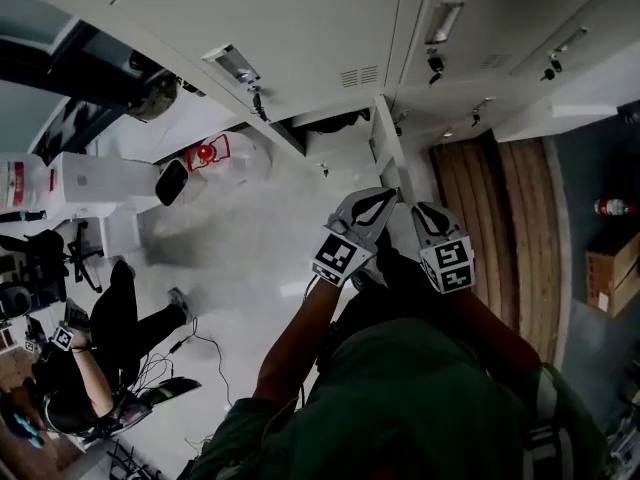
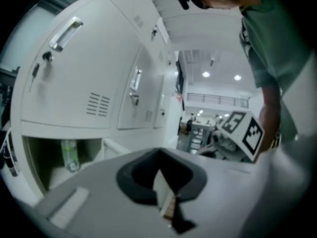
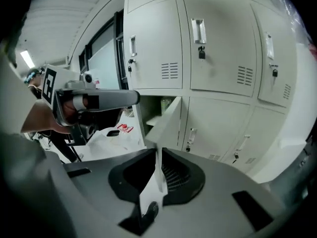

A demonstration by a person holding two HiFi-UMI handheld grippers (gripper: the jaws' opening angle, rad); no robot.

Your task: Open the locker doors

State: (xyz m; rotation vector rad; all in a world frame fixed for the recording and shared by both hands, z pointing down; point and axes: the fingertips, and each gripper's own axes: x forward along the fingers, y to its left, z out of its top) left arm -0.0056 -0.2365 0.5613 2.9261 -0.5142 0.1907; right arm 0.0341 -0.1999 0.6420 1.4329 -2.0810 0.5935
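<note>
2 grippers [image 1: 378,204] [image 1: 424,212], 1 open door [image 1: 385,146], 2 ppl [image 1: 400,408] [image 1: 100,353].

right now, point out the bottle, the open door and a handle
bottle [image 2: 70,155]: left gripper view, its body
open door [image 3: 168,120]: right gripper view, its middle
handle [image 3: 198,30]: right gripper view, its middle

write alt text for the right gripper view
A bank of white lockers fills the view, one lower door swung open toward the camera. The right gripper sits in the foreground, its jaws together with nothing between them. At left, a hand holds the left gripper roughly level.
</note>
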